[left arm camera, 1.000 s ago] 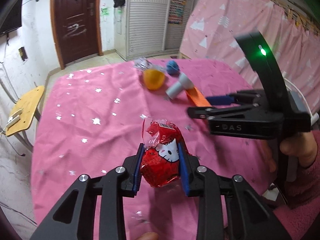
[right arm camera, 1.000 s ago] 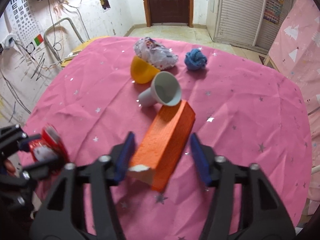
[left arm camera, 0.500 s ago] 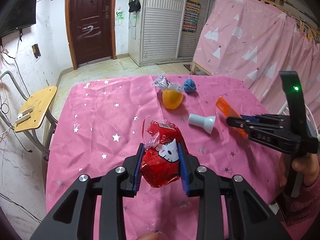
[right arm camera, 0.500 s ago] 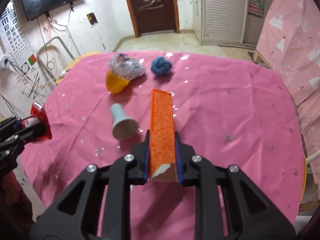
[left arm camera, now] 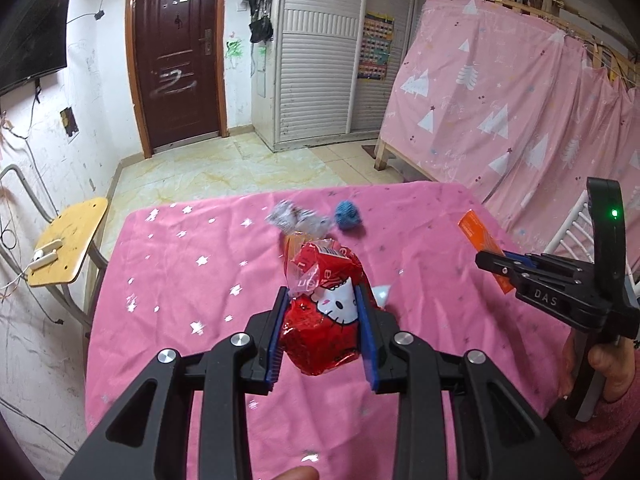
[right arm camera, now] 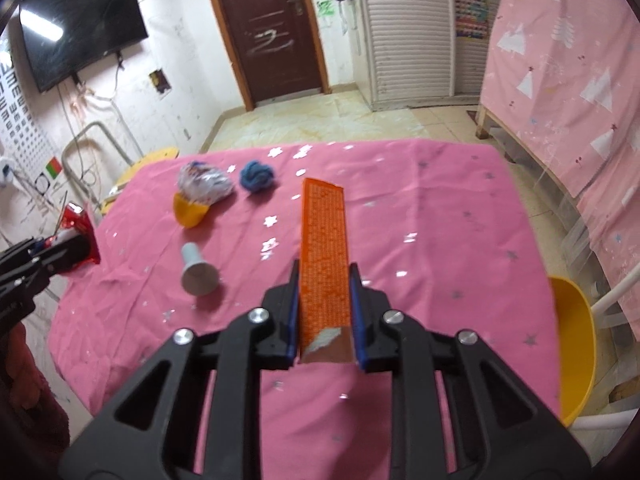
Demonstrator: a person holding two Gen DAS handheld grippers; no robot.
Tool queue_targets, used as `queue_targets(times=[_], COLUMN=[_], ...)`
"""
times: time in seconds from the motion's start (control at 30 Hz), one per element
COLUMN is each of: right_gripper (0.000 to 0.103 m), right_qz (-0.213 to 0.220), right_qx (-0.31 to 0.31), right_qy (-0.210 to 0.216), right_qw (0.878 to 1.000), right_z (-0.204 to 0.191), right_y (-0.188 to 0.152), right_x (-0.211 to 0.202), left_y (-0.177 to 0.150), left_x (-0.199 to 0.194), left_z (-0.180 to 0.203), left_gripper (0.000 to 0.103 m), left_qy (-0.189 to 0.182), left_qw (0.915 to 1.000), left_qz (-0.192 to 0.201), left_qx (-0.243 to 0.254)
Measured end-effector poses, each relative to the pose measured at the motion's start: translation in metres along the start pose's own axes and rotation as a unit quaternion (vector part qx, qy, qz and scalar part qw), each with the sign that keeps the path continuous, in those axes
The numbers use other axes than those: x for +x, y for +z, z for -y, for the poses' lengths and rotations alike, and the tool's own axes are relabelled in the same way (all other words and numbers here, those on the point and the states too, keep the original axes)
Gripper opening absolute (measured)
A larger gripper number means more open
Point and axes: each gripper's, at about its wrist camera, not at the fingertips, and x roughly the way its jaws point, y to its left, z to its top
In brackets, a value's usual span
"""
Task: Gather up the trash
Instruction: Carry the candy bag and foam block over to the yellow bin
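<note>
Both grippers have risen off the pink star-print tablecloth (right arm camera: 440, 216): right gripper (right arm camera: 325, 312) clamps the flat orange carton (right arm camera: 323, 240), left gripper (left arm camera: 322, 330) grips the crinkled red foil wrapper (left arm camera: 324, 312). Below remain a silver foil wad (right arm camera: 204, 182) on a yellow half-shell (right arm camera: 190, 210), blue yarn ball (right arm camera: 257, 175), grey paper cup (right arm camera: 197, 270)

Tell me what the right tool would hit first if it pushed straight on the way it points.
Probably the pink tablecloth: the right tool, shut on the orange box, aims down at bare cloth right of the blue yarn ball. Depth is unclear.
</note>
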Motion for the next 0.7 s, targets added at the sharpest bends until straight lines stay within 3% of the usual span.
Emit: queue_targets(times=[0.7], right_gripper=[0.020], right_qz=[0.068], right_qx=[0.118], right_qy=[-0.070], right_qw=[0.988], right_z=[0.144], right_y=[-0.025], right_x=[-0.058], left_y=[0.035], left_x=[0.026], left_z=[0.120], left_gripper=[0.024], left_qy=[-0.051], left_qw=[0.9958], left_qz=[-0.021], left_qx=[0.073])
